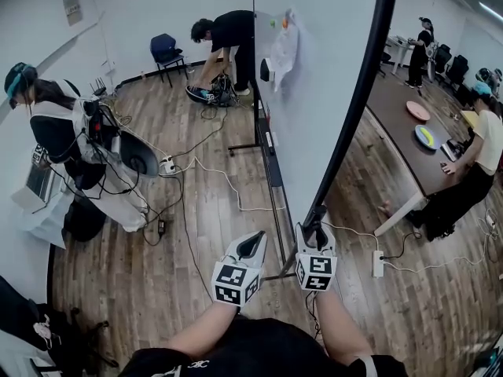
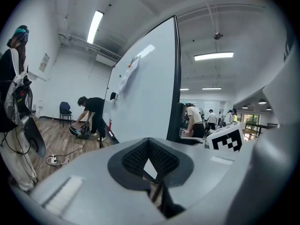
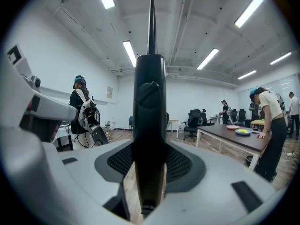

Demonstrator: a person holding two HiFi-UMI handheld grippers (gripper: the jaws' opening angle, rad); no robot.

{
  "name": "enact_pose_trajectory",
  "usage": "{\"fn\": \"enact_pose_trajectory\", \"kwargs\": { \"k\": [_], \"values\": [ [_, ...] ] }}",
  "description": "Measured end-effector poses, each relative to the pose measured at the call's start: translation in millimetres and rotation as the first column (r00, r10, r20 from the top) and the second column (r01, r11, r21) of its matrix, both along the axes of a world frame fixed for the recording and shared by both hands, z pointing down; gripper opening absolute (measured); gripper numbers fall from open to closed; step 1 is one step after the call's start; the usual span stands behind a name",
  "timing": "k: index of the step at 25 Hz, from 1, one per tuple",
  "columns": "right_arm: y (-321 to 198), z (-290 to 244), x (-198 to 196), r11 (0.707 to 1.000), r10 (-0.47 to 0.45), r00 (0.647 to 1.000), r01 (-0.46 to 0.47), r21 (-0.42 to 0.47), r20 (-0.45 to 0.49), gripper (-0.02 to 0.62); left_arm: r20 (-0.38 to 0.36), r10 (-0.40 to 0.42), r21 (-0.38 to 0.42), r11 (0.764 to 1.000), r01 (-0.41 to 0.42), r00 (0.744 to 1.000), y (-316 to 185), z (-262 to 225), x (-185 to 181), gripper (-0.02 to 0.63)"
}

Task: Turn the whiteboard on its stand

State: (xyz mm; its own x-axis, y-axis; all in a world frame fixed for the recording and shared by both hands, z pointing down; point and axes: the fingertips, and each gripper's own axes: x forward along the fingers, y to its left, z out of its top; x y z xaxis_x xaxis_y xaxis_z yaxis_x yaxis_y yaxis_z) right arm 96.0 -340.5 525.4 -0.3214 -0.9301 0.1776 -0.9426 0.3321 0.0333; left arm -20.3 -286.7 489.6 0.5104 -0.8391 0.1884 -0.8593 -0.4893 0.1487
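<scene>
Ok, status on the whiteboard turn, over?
Right gripper clamped on the whiteboard frame. Left gripper shut, empty, beside it. Floor cables by the stand, table close on the right.

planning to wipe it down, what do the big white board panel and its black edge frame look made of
Big white board panel: smooth glossy coated sheet, probably painted steel or melamine; it shows soft reflections. Black edge frame: satin, moulded-looking, likely plastic or coated metal.
</scene>
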Motion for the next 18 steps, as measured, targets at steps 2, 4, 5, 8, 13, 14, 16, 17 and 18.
{"fn": "enact_pose_trajectory", "kwargs": {
  "k": [2, 4, 5, 8, 13, 14, 16, 17, 18],
  "values": [
    [4, 0, 3, 1.0, -0.002, 1.0, 0.002, 0.005, 0.002, 0.197, 0.005, 0.006, -0.003, 1.0, -0.006, 1.0, 4, 3, 5, 0.009],
    [10, 1, 6, 1.0, 0.002, 1.0, -0.002, 0.002, 0.007, 0.198, 0.006, 0.007, -0.002, 1.0, -0.007, 1.0, 9, 4, 7, 0.009],
    [13, 2, 9, 1.0, 0.004, 1.0, -0.004, 0.001, 0.009, 0.198, 0.005, 0.007, 0.0, 1.0, -0.007, 1.0, 12, 3, 7, 0.009],
    [23, 2, 18, 1.0, 0.007, 1.0, -0.007, 0.002, 0.012, 0.198, 0.007, 0.006, 0.0, 1.0, -0.006, 1.0, 18, 4, 9, 0.009],
    [34, -1, 23, 1.0, 0.014, 1.0, -0.014, 0.01, 0.015, 0.198, 0.009, 0.019, -0.007, 1.0, -0.019, 1.0, 27, 9, 11, 0.009],
    [37, -1, 25, 1.0, 0.017, 1.0, -0.017, 0.009, 0.016, 0.198, 0.009, 0.025, -0.006, 1.0, -0.024, 1.0, 29, 9, 14, 0.009],
    [45, -1, 30, 1.0, 0.022, 1.0, -0.022, 0.009, 0.016, 0.198, 0.007, 0.035, -0.005, 0.999, -0.035, 0.999, 35, 10, 20, 0.009],
    [48, -1, 33, 1.0, 0.024, 1.0, -0.024, 0.01, 0.016, 0.198, 0.007, 0.039, -0.005, 0.999, -0.039, 0.999, 38, 11, 22, 0.009],
    [51, -1, 35, 1.0, 0.026, 1.0, -0.026, 0.011, 0.017, 0.198, 0.006, 0.041, -0.006, 0.999, -0.041, 0.999, 41, 11, 24, 0.009]
  ]
}}
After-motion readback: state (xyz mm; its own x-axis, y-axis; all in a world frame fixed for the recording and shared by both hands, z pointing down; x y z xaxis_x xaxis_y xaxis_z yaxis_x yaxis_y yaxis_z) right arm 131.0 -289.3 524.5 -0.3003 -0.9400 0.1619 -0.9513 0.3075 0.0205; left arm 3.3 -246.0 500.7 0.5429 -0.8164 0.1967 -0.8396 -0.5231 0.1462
